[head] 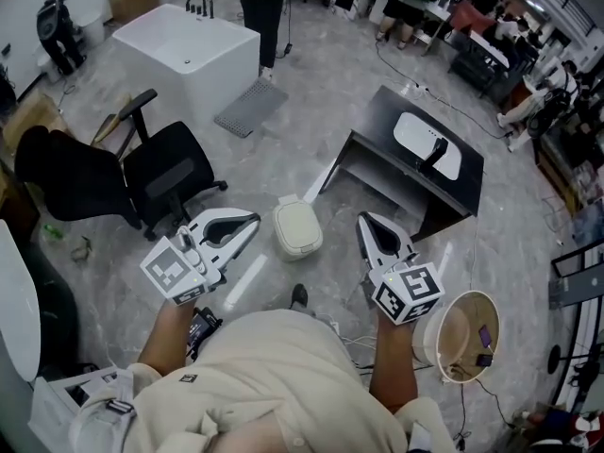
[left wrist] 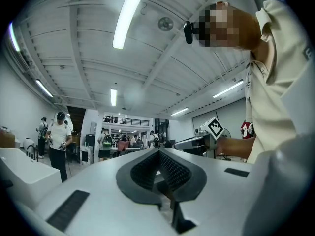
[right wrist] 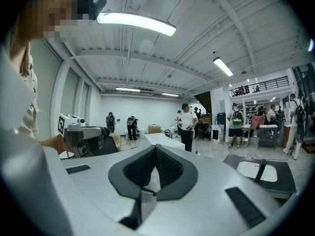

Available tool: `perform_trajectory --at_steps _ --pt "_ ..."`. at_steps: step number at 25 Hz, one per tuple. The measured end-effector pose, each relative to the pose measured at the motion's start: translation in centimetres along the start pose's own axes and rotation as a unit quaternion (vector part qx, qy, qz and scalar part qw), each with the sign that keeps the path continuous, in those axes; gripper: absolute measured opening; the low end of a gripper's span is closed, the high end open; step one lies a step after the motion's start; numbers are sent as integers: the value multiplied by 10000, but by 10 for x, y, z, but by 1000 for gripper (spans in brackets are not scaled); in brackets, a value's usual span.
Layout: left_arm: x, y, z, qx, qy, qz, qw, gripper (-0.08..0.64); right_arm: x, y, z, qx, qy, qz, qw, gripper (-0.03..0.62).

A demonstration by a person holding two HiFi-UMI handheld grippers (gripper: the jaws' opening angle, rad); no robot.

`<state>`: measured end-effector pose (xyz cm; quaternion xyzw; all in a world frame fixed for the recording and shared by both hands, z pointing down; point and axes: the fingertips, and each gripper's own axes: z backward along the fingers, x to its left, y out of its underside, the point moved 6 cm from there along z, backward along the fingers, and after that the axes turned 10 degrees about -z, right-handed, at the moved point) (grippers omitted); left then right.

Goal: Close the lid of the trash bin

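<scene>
The trash bin [head: 297, 230] looks already closed to me; your left gripper [head: 253, 221] and right gripper [head: 364, 218] have their jaws clenched on nothing.

A grey marbled floor [head: 311, 130] spreads through a large hall. Toward its far left stands a white bathtub [head: 184, 50], with a grey mat [head: 250, 108] just beside it and a black office chair [head: 160, 173] nearer. At the right is a black vanity [head: 377, 130] with a white basin [head: 427, 144]. Tube lights [left wrist: 129, 14] run along the white beamed ceiling [right wrist: 147, 58].
</scene>
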<state>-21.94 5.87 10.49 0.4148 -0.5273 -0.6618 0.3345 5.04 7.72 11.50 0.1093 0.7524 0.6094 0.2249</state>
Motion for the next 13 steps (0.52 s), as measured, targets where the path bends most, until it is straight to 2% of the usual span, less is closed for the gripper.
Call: perform_trajectory --at_steps 13 --pt "-15 -3 28 -78 90 58 9999 15 27 4 17 -4 159 45 9999 23"
